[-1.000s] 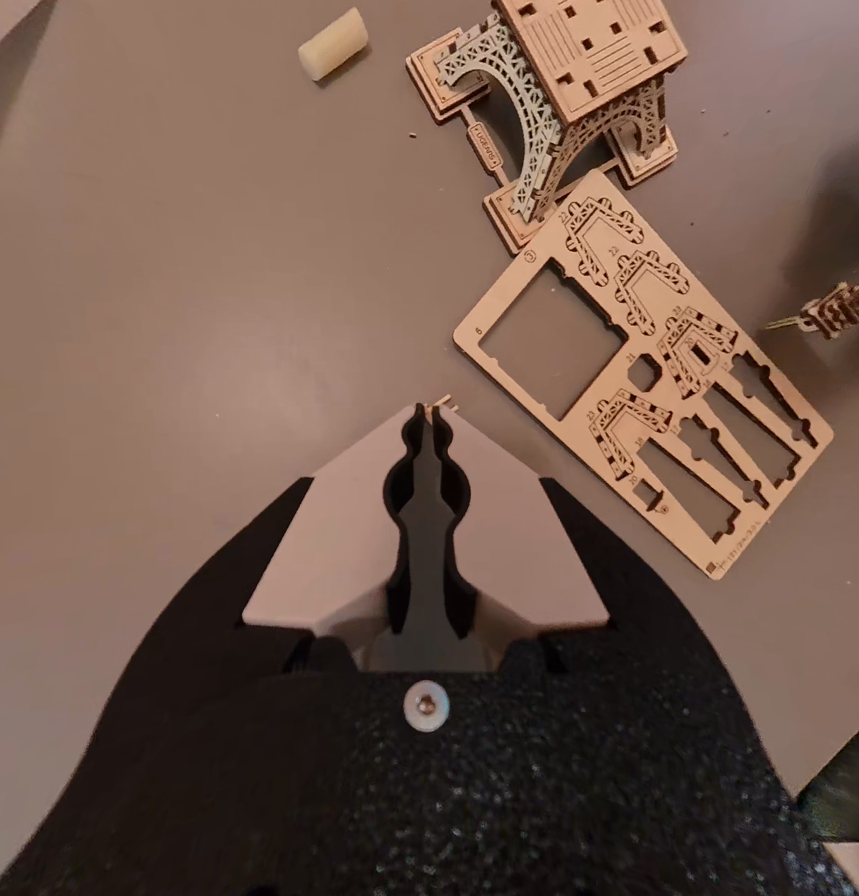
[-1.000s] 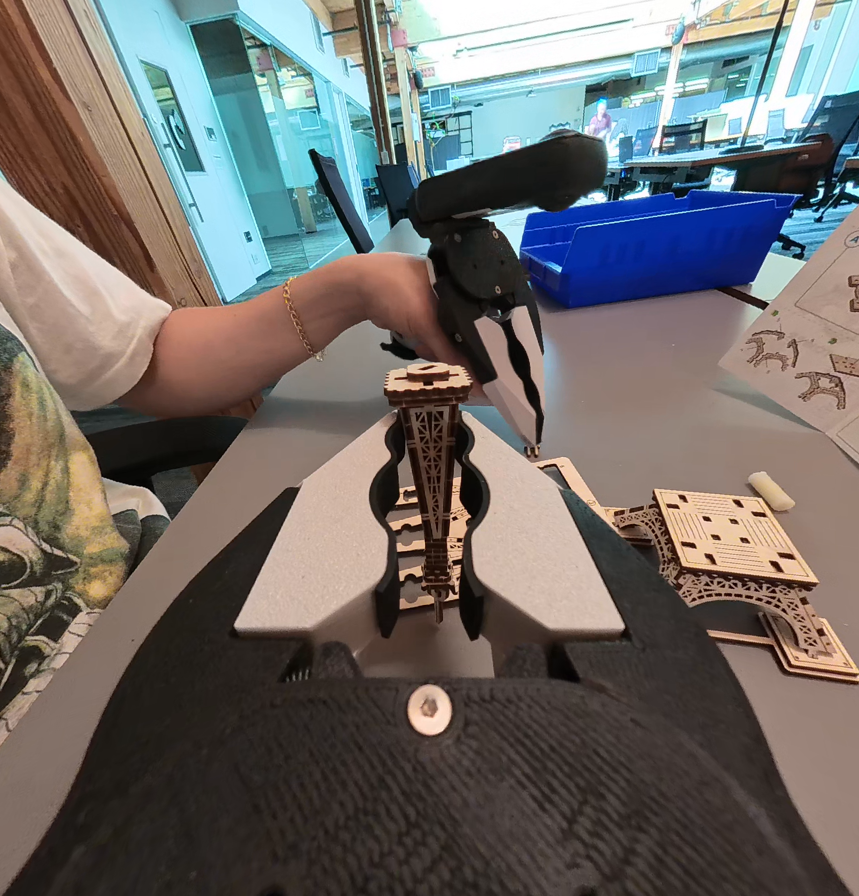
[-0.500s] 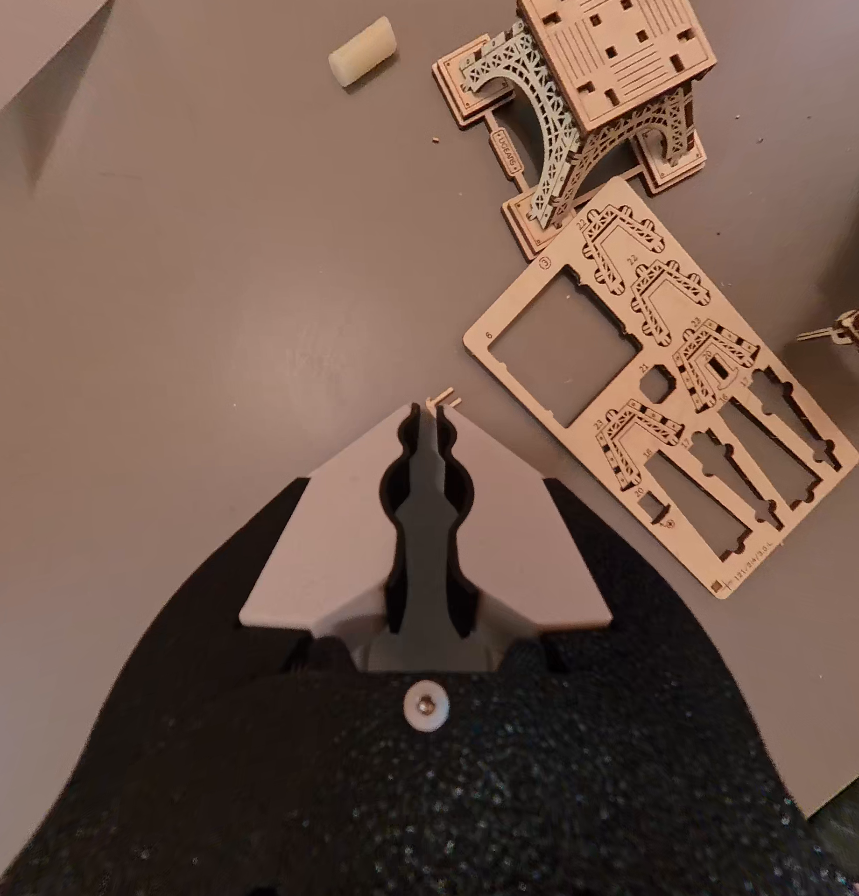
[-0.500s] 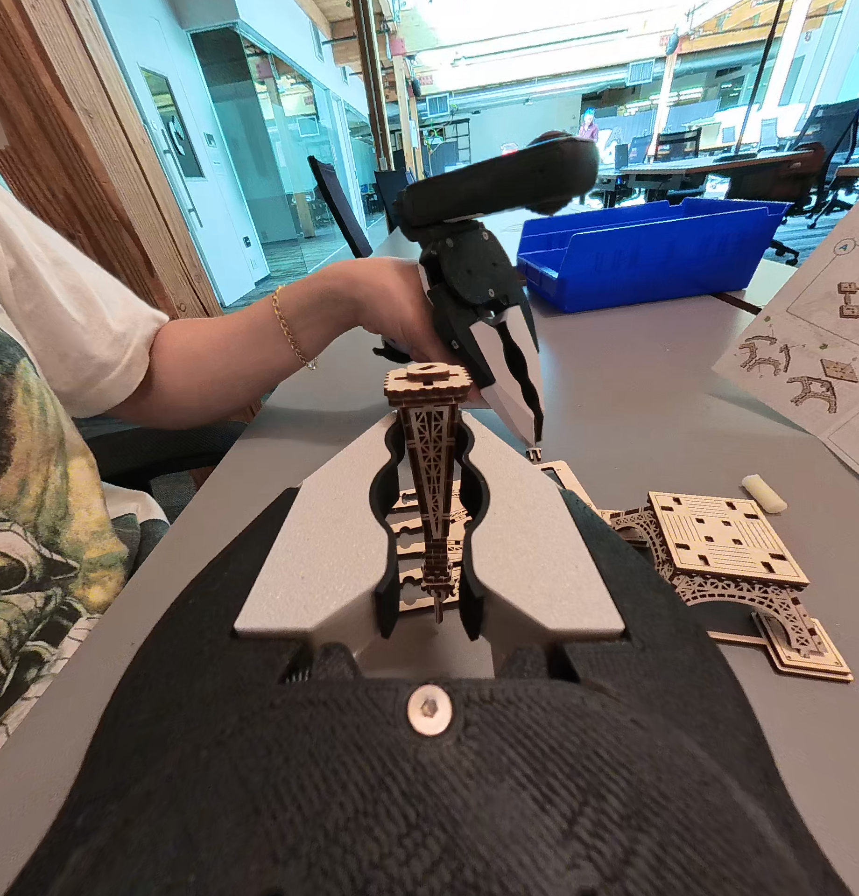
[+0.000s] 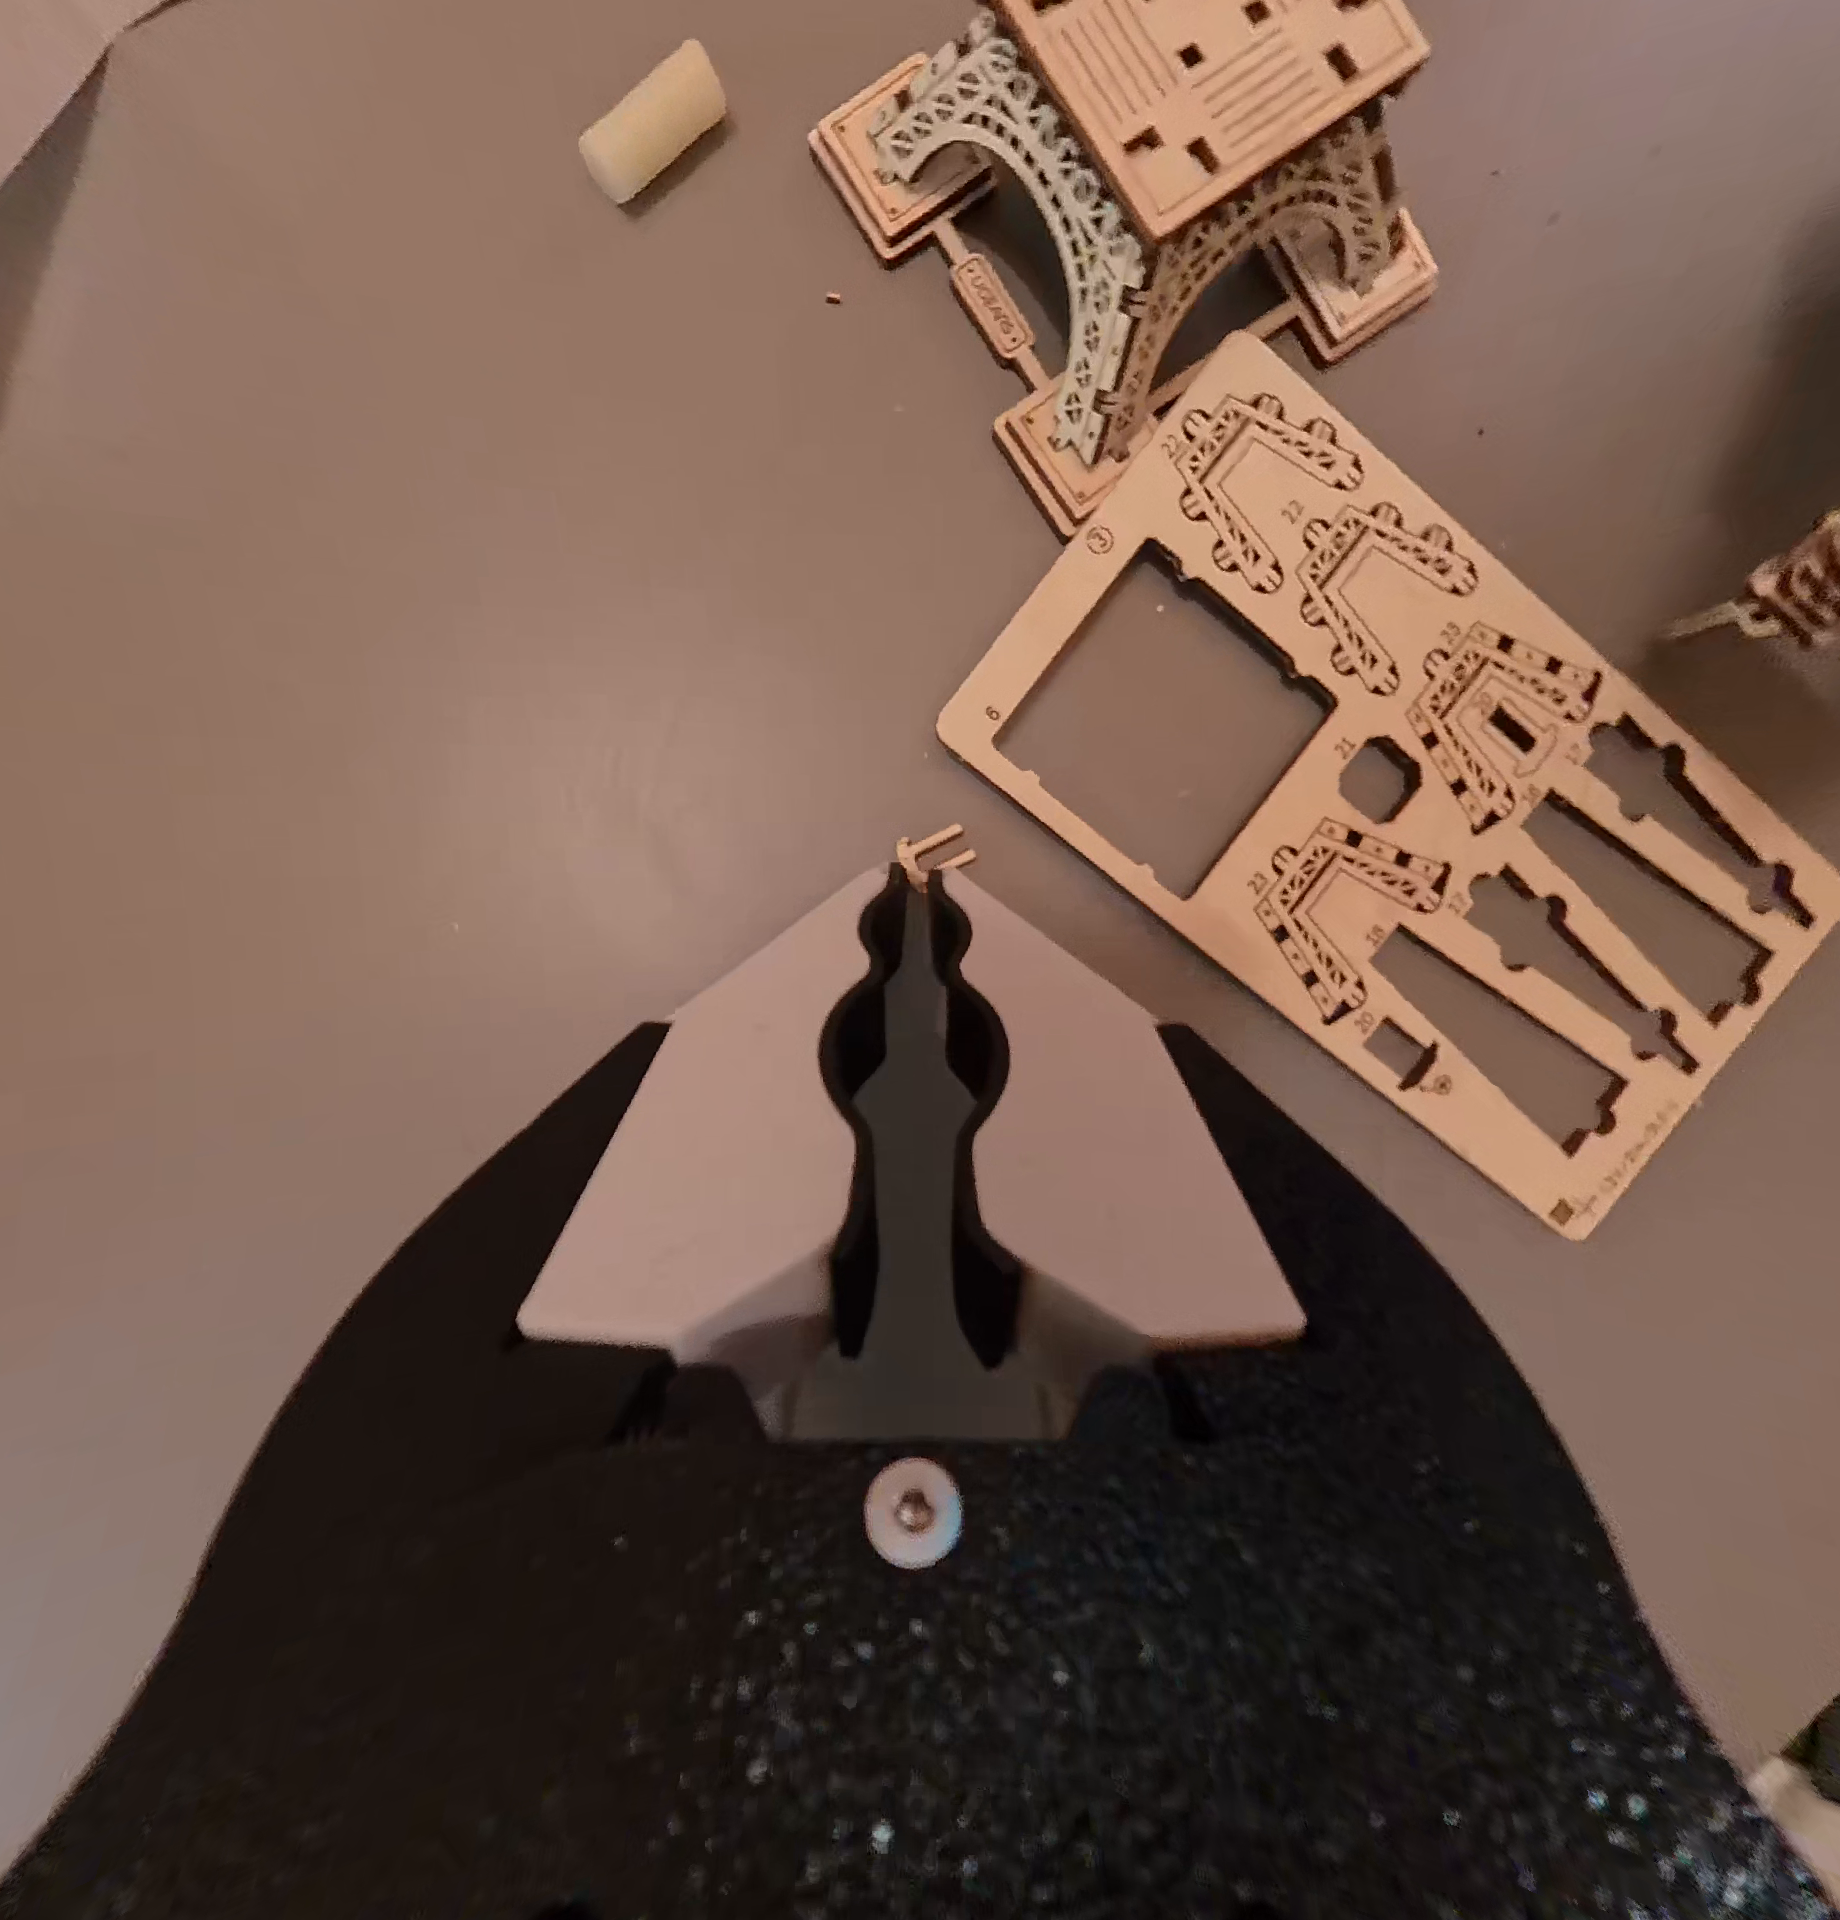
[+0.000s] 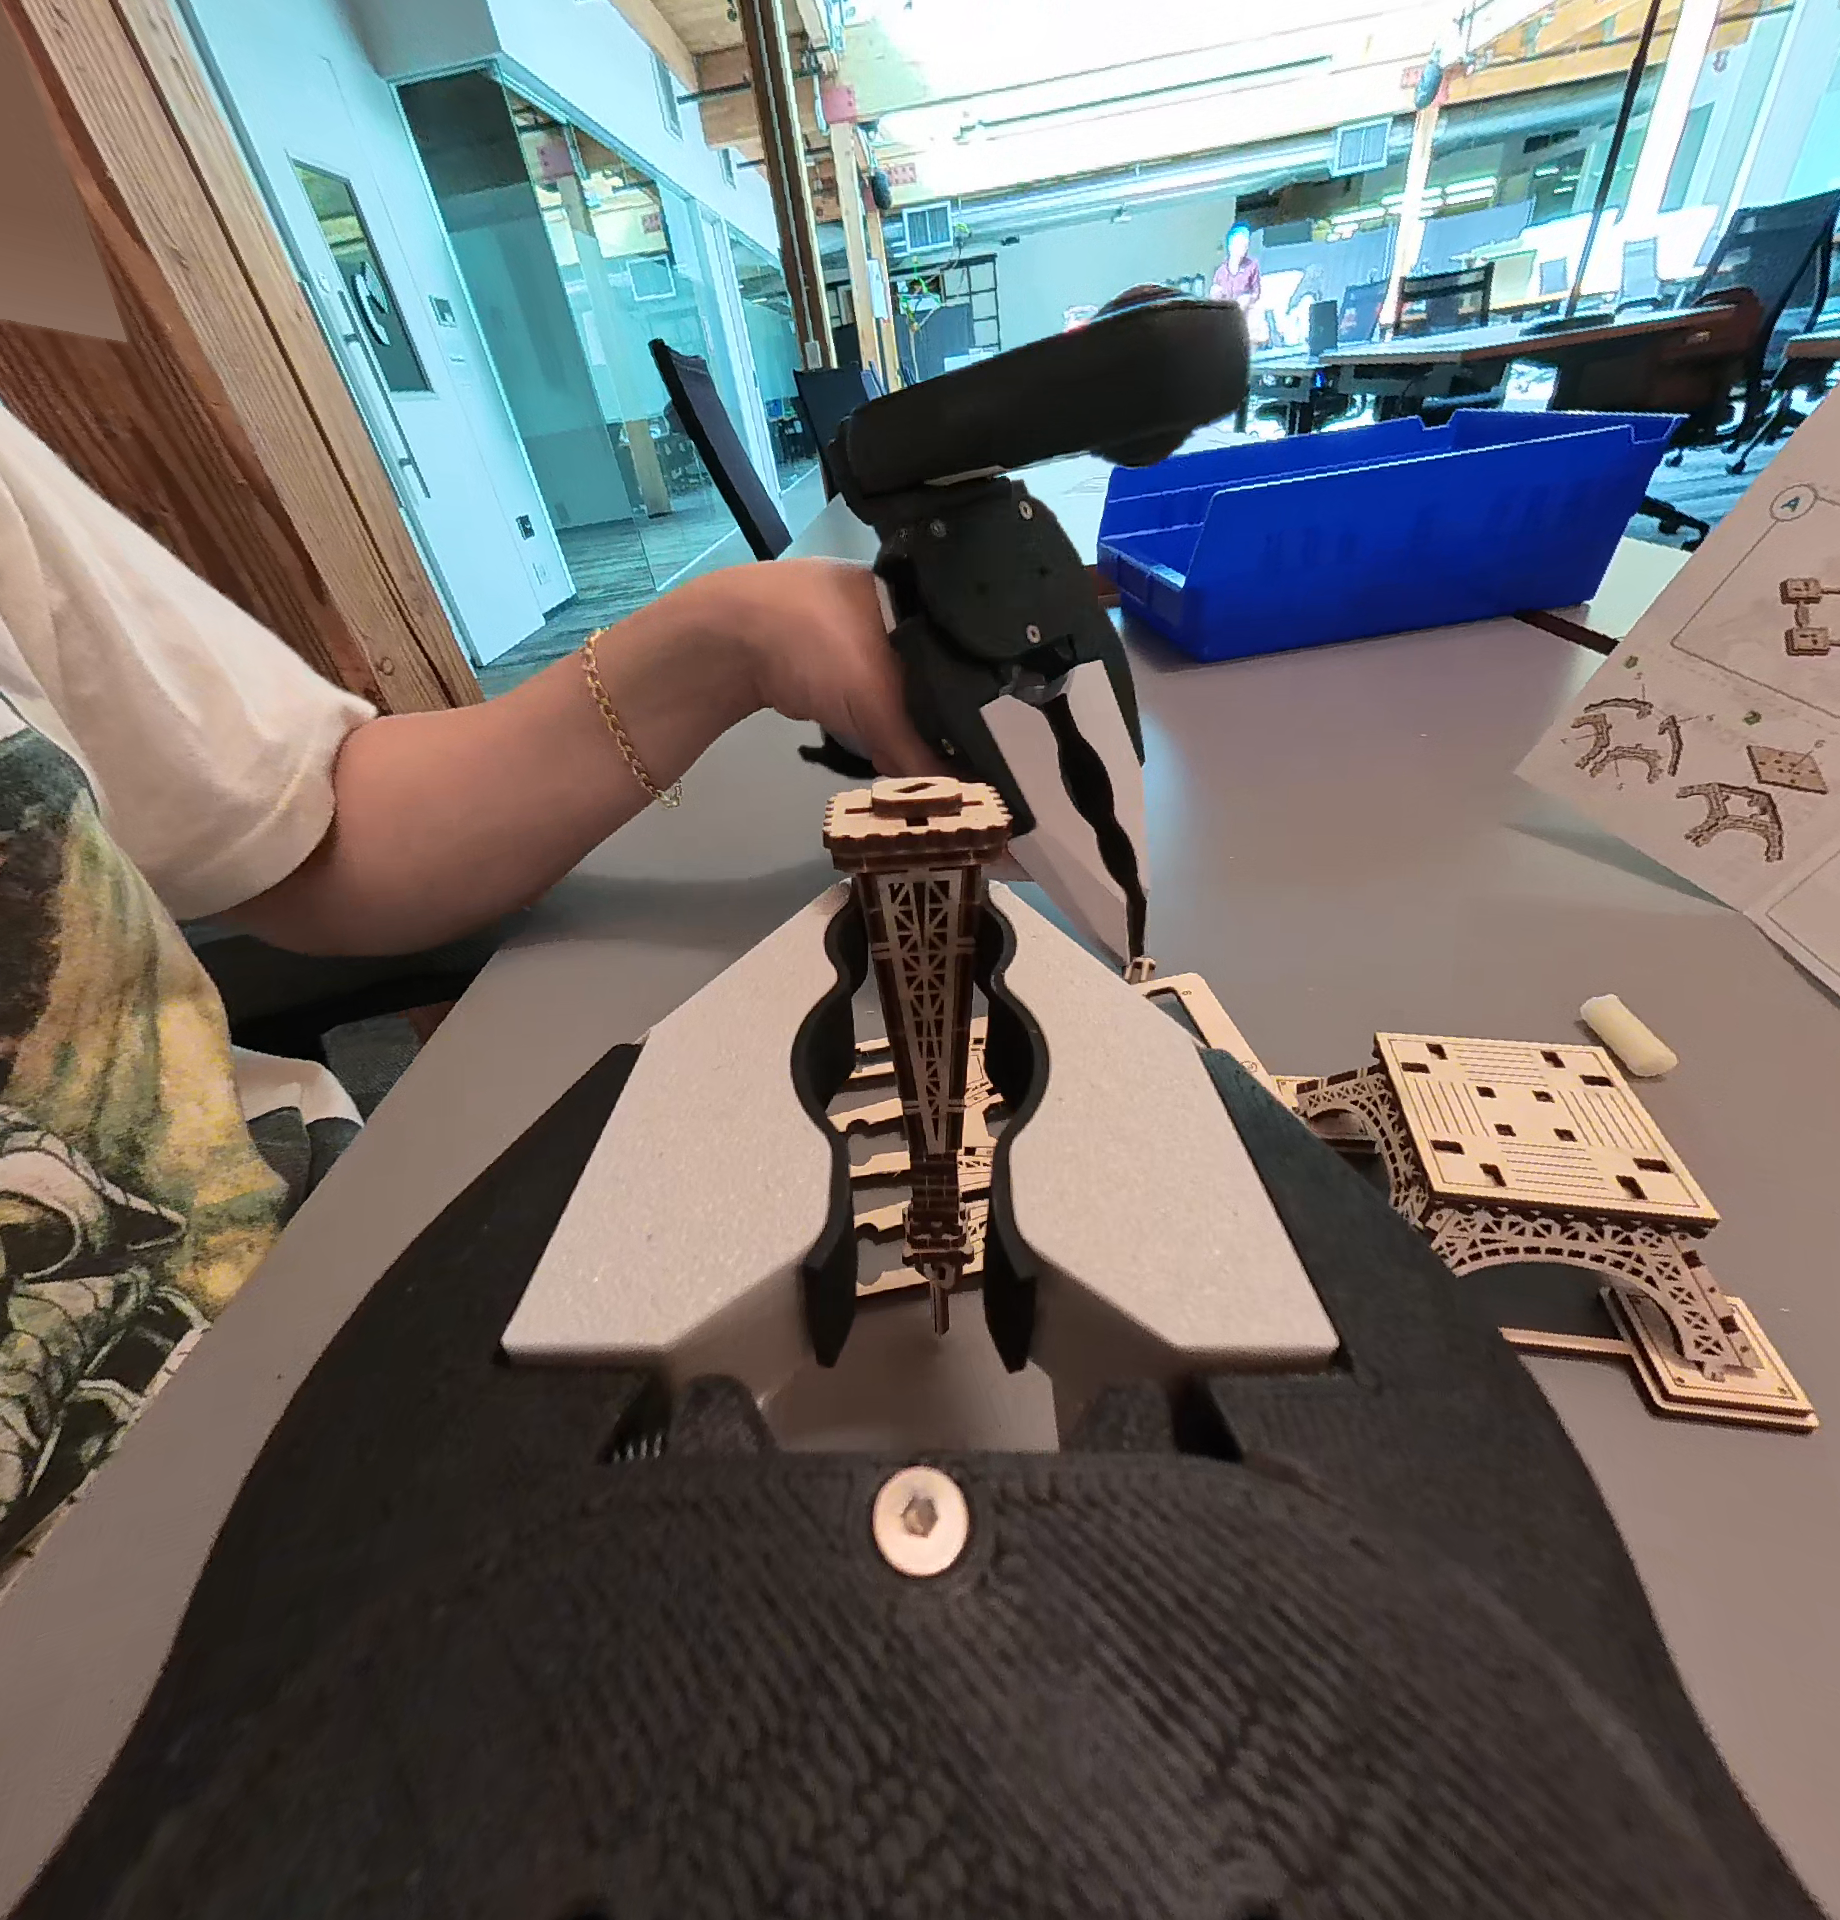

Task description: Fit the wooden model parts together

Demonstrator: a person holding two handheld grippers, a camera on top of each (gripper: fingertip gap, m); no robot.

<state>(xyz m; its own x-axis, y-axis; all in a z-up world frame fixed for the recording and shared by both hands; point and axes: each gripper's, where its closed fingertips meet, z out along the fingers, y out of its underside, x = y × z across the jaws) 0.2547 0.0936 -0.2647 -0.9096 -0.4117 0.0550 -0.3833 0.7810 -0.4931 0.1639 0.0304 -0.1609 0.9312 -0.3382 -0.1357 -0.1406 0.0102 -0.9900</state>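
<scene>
Left gripper fingers nearly closed, pinching a tiny forked wooden piece at the very tips, held over bare grey counter. In the left wrist view, the punched-out part sheet lies flat at about 2 o'clock from the tips, close but not touching; several lattice pieces are in place in it, and the big square and long slots are empty. Tower base stands at 1 o'clock past the sheet, four arched legs on a square footing, slotted platform on top; one foot sits right at the sheet's corner, contact unclear. Small pale cylinder lies at 11 o'clock, apart from the base. Spire tip pokes in from the 3 o'clock edge, blurry. Right gripper fingers narrow, clamped on the tower upper section, which is held upside down: wide notched end up past the fingertips, thin spire end pointing back toward the camera. In the right wrist view, the left gripper sits at 12 to 1 o'clock, tips down just above the sheet corner, and a hand with a gold bracelet holds it. Tower base is at 3 o'clock on the counter, pale cylinder just beyond it. Blue bin is farther back at 1 o'clock, printed instruction sheet at 2 o'clock by the right edge.
</scene>
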